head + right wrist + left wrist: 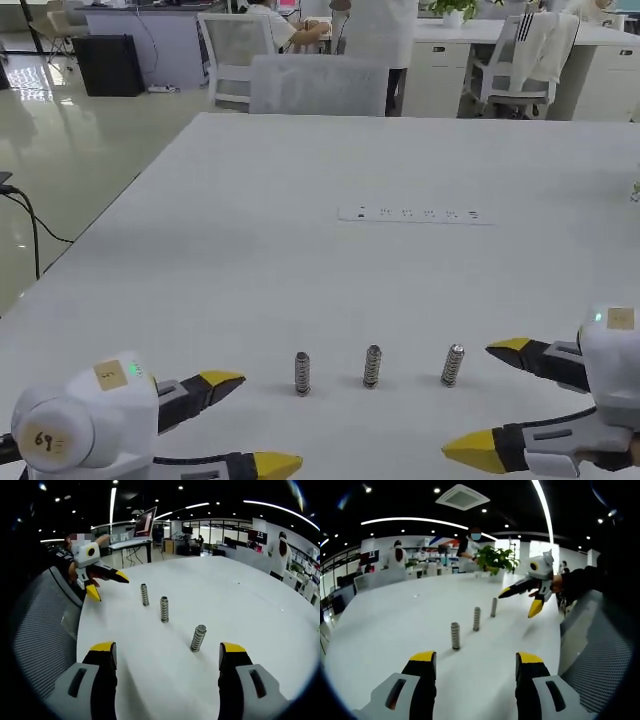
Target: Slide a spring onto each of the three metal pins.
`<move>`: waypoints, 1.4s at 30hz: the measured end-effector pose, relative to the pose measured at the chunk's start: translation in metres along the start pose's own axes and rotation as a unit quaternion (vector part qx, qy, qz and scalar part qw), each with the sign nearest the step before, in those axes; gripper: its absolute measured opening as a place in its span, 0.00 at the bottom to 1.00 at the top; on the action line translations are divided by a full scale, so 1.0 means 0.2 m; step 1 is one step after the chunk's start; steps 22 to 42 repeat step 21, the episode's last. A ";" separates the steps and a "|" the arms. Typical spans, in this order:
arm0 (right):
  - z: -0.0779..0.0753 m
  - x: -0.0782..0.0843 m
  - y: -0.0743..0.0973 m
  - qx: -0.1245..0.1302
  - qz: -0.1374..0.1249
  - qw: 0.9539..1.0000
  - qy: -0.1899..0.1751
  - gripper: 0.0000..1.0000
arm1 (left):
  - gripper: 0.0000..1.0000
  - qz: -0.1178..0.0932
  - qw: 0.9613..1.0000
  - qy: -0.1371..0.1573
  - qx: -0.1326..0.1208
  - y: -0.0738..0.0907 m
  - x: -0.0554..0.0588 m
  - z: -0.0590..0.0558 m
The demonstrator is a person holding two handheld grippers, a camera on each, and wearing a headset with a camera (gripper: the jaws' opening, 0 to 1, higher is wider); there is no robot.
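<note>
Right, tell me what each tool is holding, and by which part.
Nothing is held. The left tool and the right tool are both open and empty; the three springs stand on the table, apart from both.

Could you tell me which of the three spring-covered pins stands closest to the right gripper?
The silver coiled spring on its pin at the row's right end in the head view, beside the yellow-tipped right gripper; the other two stand farther left.

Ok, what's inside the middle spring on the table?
The middle spring stands upright on the table. Its closely wound coils wrap the core, hiding whatever is inside.
</note>
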State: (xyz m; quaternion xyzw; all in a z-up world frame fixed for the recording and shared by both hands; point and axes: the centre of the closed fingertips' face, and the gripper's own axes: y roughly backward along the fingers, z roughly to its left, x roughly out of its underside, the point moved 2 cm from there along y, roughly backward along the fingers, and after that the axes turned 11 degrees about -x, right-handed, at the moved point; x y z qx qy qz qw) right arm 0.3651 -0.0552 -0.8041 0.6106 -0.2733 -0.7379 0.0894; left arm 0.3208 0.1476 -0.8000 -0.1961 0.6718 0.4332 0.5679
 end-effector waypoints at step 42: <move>-0.01 0.01 0.00 0.004 0.005 1.000 -0.005 0.84 | 0.59 0.001 1.000 0.004 -0.001 -0.01 0.00 0.00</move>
